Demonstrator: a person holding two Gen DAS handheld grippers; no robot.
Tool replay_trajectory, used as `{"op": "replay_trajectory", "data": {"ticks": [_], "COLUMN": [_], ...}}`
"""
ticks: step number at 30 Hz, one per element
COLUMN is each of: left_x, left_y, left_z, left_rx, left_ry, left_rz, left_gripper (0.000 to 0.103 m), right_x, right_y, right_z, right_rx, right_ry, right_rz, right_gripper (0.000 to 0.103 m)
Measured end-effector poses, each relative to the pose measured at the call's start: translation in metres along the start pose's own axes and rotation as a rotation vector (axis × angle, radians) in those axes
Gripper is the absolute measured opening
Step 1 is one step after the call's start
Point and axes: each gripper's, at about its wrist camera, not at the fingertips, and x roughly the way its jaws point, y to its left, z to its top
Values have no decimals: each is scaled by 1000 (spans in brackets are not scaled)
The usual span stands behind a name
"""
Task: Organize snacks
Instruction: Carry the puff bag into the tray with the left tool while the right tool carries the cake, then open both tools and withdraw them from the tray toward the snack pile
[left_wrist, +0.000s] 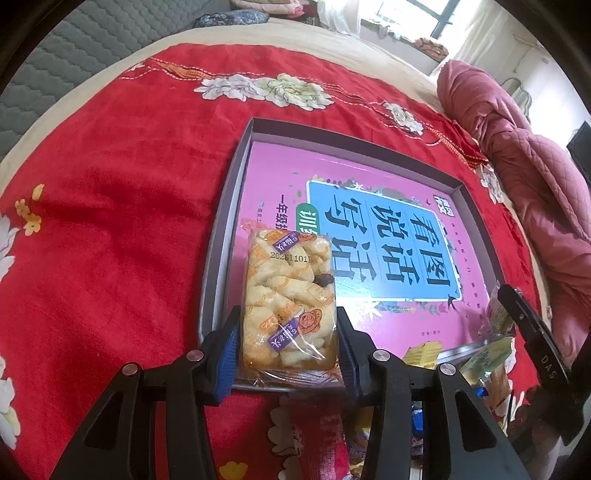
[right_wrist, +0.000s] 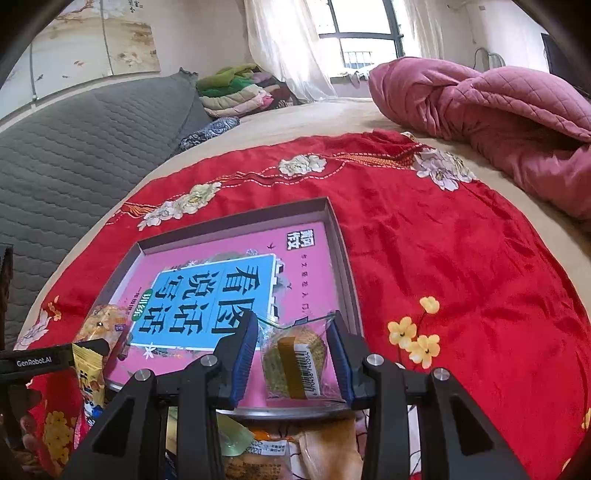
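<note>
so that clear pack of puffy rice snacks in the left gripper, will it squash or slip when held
The rice snack pack is likely light, being puffed pieces. Its glossy, crinkled film could slip between the left gripper pads. The pieces look brittle, so a hard squeeze may crush them.

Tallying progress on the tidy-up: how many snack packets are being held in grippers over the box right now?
2. The puffed snack pack sits between the left gripper fingers at the box near-left corner; the clear cookie packet is in the right gripper. More packets lie partly hidden below.
</note>
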Motion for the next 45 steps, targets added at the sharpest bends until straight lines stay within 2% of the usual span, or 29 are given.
{"op": "replay_trajectory", "data": {"ticks": [11,16,30,34,45], "left_x": [0,-1,-7,-13,-31], "left_y": [0,2,3,3,2], "left_z": [0,-1,1,1,3], "left_rx": [2,-4,-11,-15,-9], "left_ry": [2,4,1,-11,-54], "left_rz": [3,-5,-13,-19,-40], "left_gripper": [48,48,48,50,51], "right_x": [0,2,-3,-6,-16], "right_y": [-3,-5,-6,-6,-5], "right_z": [-2,-2,0,1,2], "right_rx": [5,16,20,20,20], "right_ry": [15,24,7,-1,-18], "right_rz": [-20,-32,-27,-25,-23], "right_gripper": [41,48,49,54,57]}}
